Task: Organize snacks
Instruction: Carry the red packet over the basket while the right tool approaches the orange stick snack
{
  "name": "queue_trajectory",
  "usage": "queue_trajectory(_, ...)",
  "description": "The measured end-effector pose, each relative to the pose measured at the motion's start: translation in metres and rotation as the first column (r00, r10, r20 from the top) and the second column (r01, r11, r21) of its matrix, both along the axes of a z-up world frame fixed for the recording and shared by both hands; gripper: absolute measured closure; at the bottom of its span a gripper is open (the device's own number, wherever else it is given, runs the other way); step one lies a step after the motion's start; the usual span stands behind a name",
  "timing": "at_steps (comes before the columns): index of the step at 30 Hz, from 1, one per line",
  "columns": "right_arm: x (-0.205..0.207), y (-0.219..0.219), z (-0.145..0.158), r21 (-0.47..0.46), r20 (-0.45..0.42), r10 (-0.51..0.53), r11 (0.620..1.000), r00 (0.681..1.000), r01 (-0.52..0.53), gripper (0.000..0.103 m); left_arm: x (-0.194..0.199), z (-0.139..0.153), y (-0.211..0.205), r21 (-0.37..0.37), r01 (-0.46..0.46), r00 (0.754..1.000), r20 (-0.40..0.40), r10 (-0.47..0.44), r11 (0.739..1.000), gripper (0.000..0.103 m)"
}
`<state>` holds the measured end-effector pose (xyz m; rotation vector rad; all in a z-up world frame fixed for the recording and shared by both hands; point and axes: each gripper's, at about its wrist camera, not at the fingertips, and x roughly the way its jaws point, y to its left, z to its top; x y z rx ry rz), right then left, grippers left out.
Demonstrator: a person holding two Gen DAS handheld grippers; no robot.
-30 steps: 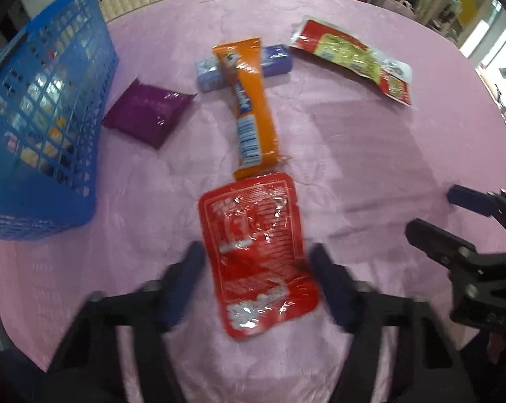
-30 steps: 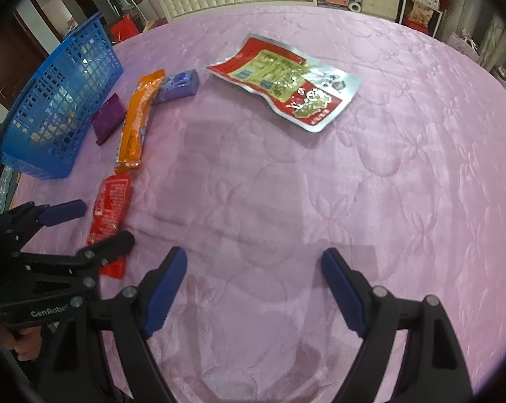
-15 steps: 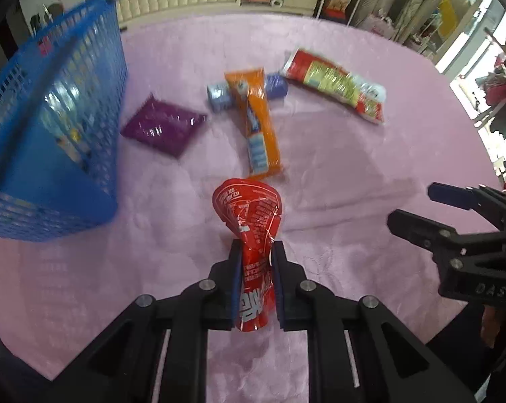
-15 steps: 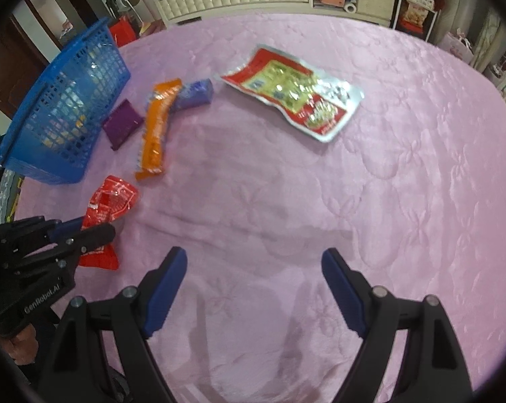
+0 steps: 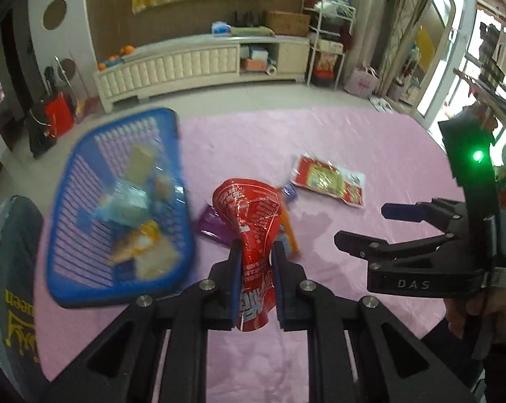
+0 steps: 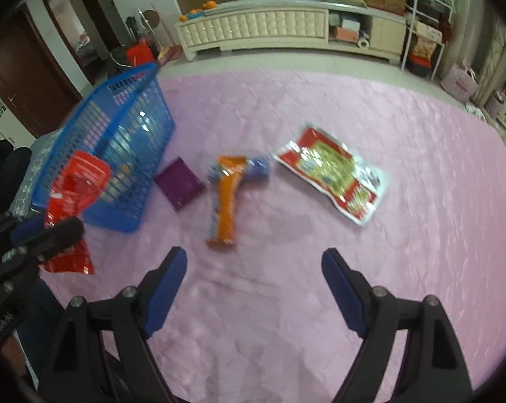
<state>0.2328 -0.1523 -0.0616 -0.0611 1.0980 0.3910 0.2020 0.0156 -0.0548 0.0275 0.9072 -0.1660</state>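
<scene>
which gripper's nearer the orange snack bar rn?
Right, probably. The right gripper hangs open just short of the orange snack bar, nothing between them. The left gripper is up off the cloth, shut on the red packet, over by the blue basket.

Both wrist cameras look forward and down from close above the pink cloth (image 6: 370, 268), sharing the blue basket (image 5: 118, 278).

Red snack pouch (image 5: 253, 221) crumpled, upright, pinched at lower half, lifted off pink cloth beside blue basket (image 5: 85, 288); basket holds several packets; purple packet (image 6: 180, 183), orange bar (image 6: 225, 198) lying over blue packet (image 6: 261, 167), red-gold foil bag (image 6: 333, 173) flat on cloth.
</scene>
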Motion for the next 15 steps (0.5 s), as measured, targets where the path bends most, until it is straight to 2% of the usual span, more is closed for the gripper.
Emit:
queue_trajectory(4, 0.013, 0.023, -0.001, 0.006, 0.008, 0.016, 1.0, 1.0, -0.016, 0.017, 0.007, 0.012, 0.036, 0.034, -0.055, 0.998, 0.011, 0.054, 0.998, 0.088)
queue_trajectory(9, 0.025, 0.045, -0.012, -0.001, -0.005, 0.041, 0.999, 0.999, -0.041, 0.017, 0.011, 0.019, 0.072, 0.032, -0.114, 0.994, 0.005, 0.114, 0.993, 0.088)
queue_trajectory(15, 0.04, 0.064, -0.032, -0.047, -0.034, 0.054, 0.997, 0.998, -0.056, 0.017, 0.028, 0.011, 0.103, 0.026, -0.157, 0.987, -0.027, 0.157, 0.987, 0.088)
